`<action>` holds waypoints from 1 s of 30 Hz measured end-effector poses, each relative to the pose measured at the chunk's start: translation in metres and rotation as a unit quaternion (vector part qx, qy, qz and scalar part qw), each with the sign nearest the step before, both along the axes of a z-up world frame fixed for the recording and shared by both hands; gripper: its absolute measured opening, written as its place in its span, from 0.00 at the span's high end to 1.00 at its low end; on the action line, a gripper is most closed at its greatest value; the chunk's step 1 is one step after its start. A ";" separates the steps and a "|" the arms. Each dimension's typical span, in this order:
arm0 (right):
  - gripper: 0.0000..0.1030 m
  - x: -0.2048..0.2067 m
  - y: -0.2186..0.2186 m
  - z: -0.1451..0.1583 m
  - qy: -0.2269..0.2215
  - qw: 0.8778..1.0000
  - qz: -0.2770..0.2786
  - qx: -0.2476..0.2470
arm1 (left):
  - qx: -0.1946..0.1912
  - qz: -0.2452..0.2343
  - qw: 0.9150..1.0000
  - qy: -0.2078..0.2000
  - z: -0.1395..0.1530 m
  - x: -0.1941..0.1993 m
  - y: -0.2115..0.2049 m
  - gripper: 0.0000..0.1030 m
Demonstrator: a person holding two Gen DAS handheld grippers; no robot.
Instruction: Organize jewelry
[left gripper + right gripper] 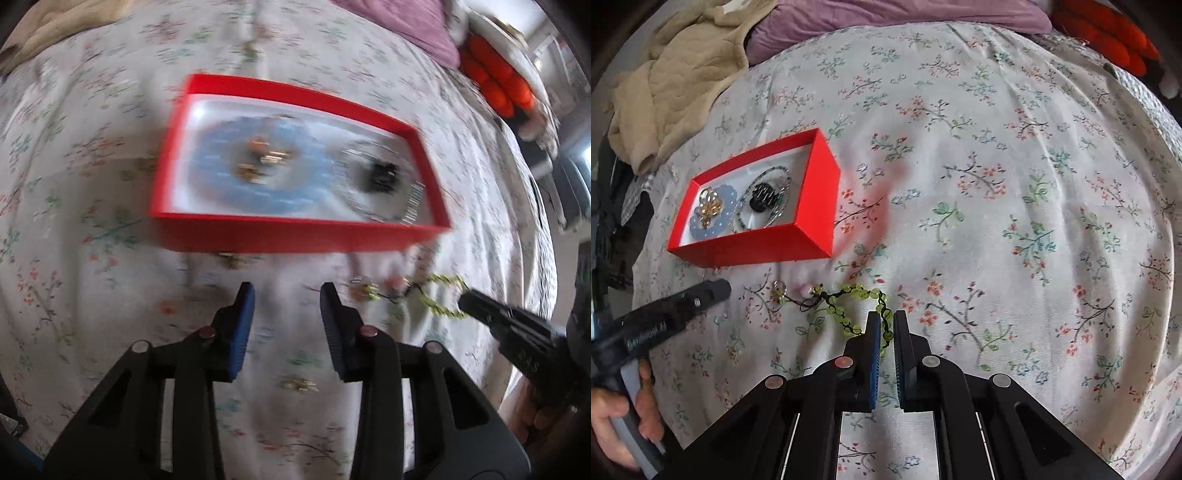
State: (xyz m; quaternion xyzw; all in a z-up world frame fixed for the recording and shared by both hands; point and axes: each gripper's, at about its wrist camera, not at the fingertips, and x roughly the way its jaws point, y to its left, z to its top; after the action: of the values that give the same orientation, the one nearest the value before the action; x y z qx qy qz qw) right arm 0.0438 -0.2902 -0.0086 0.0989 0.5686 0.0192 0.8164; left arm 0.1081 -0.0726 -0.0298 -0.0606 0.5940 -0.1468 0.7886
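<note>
Jewelry lies partly inside a red box (295,236) and partly on the flowered bedsheet (92,258) in front of it. Through the left wrist camera, which is blurred, the box sits ahead of the left gripper (287,295) with its near wall facing the camera. Inside it rest a pale blue scalloped card (229,184) carrying gold pieces (264,158) and a clear oval packet with a black piece (382,177). The left fingers (242,325) stand wide apart with only bedsheet between them. To their right, a green beaded bracelet (441,295) lies on the sheet just in front of the box's near right corner, and the right gripper (471,301) has its tip at the bracelet's far loop.

Through the right wrist camera, the right gripper (886,325) has its fingers (873,350) drawn narrow, closed on a stretch of the green beaded bracelet (846,299) and its dark cord. The rest of the bracelet trails left across the bedsheet (997,184) toward a small ring charm (779,288). The red box (820,199) sits further left and beyond, holding the blue card (701,225), the gold pieces (711,206) and the black piece (762,195). The left gripper (716,290) comes in from the left edge, its tip near the box's front wall; from this side I cannot tell how its fingers stand. A beige quilted blanket (683,74) and a purple pillow (886,18) lie at the far end of the bed.
</note>
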 end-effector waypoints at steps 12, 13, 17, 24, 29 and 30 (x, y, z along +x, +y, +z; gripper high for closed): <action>0.93 0.000 -0.011 -0.012 0.019 1.000 -0.006 0.000 | -0.006 -0.050 0.999 0.003 -0.010 -0.002 -0.054 0.63; 0.93 0.002 -0.011 -0.013 0.019 1.000 -0.005 0.000 | -0.011 -0.053 0.999 0.003 -0.010 -0.002 -0.056 0.63; 0.93 0.001 -0.012 -0.015 0.022 1.000 -0.007 0.003 | -0.021 -0.062 0.998 0.009 -0.012 -0.003 -0.063 0.73; 0.93 0.003 -0.011 -0.017 0.026 1.000 -0.007 0.003 | 0.002 -0.040 0.999 0.003 -0.016 -0.001 -0.076 0.75; 0.93 0.004 -0.011 -0.021 0.030 0.999 -0.010 0.003 | 0.032 -0.051 0.998 -0.011 -0.017 -0.006 -0.091 0.84; 0.93 0.005 -0.011 -0.021 0.030 0.999 -0.011 0.002 | 0.036 -0.053 0.998 -0.012 -0.018 -0.006 -0.091 0.84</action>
State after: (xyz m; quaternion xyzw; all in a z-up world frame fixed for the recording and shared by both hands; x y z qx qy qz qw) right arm 0.0484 -0.3008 -0.0297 0.1074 0.5921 0.0086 0.7986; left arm 0.1024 -0.1639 -0.0473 0.0015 0.5915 -0.1672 0.7888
